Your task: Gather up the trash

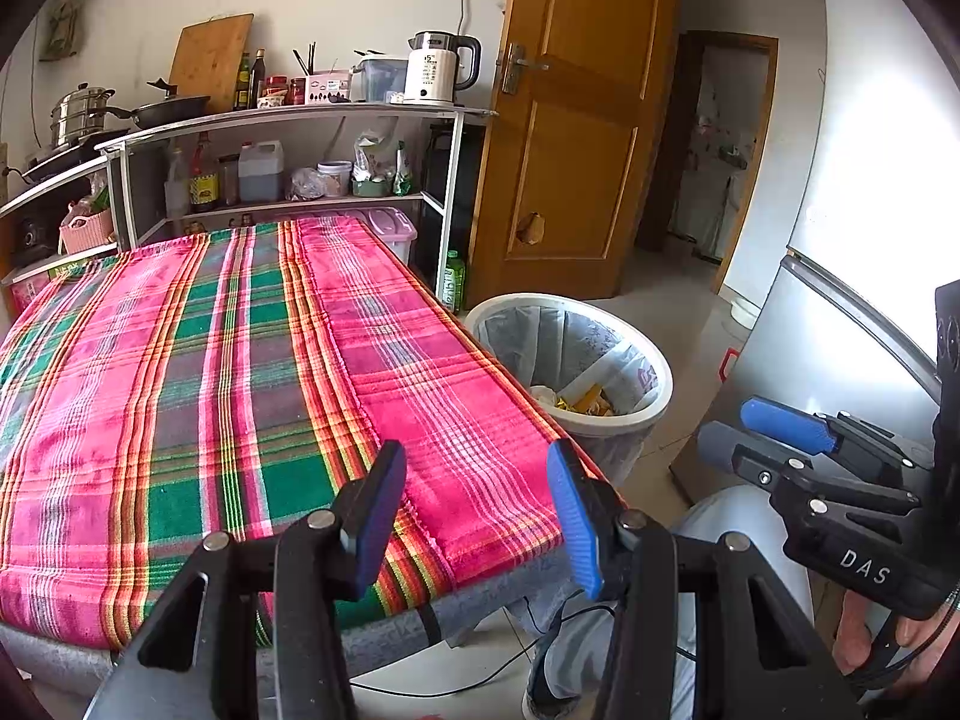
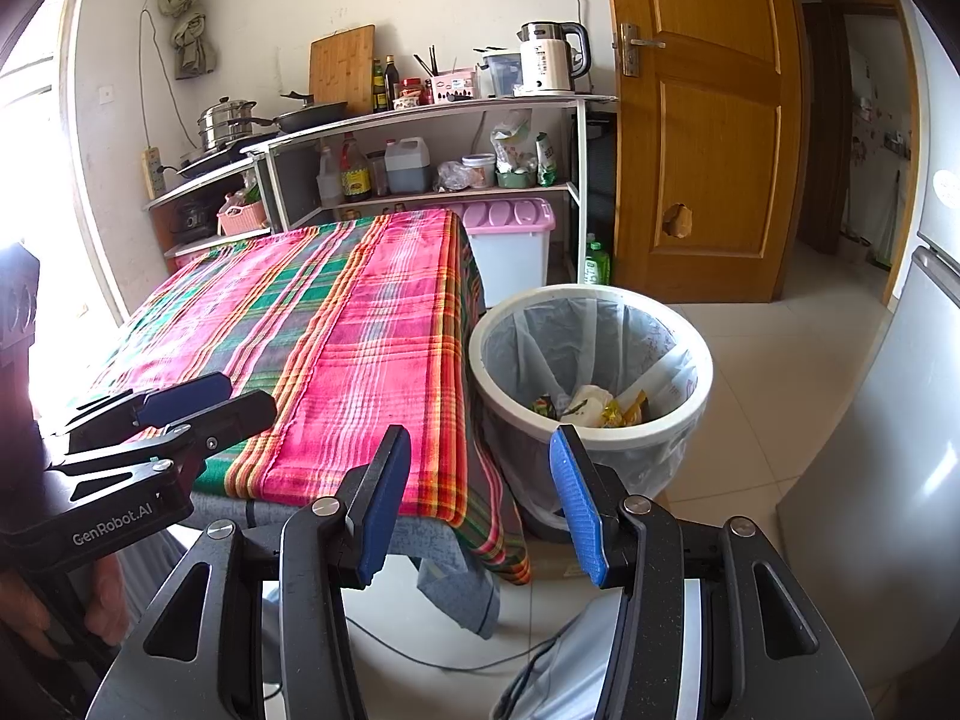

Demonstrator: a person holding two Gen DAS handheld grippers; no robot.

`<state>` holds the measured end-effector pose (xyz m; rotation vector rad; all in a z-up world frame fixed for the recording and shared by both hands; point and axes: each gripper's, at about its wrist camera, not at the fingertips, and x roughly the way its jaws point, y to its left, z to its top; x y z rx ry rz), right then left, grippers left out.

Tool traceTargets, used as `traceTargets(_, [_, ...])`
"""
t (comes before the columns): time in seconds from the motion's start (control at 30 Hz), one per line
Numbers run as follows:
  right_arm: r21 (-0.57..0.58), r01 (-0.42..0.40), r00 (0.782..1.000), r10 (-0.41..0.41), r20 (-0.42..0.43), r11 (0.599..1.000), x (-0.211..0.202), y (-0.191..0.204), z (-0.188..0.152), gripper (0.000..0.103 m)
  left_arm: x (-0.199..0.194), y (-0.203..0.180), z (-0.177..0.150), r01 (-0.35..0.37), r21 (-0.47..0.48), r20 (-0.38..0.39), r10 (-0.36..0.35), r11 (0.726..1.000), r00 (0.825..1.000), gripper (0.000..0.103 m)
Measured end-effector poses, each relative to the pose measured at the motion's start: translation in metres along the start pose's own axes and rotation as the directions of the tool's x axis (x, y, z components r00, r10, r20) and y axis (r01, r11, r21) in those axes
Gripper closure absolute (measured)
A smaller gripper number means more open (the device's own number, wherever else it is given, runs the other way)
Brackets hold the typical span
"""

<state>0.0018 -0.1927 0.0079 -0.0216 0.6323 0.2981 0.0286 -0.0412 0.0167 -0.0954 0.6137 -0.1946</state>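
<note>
Left gripper (image 1: 477, 516) and right gripper (image 2: 480, 504) both released, empty, near table edge (image 1: 498, 570); bin (image 2: 591, 354) contents indistinct.

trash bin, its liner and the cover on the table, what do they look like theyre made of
Trash bin: likely moulded plastic, matte white, with a smooth thick rolled rim. Liner: thin translucent plastic film, creased and folded over the rim, faintly glossy. Table cover: woven fabric, probably cotton or a blend, matte, in pink, green and orange plaid; its weave lines and soft draped edge show this.
</note>
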Motion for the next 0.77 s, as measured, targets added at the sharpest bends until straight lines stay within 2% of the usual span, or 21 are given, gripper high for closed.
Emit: traceTargets(0.77, [-0.004, 0.002, 1.0, -0.002, -0.004, 1.0, -0.0002, -0.0015, 0.0032, 0.053, -0.0006, -0.0035, -0.0035, -0.007, 0.007, 0.01, 0.007, 1.0, 1.0, 0.052])
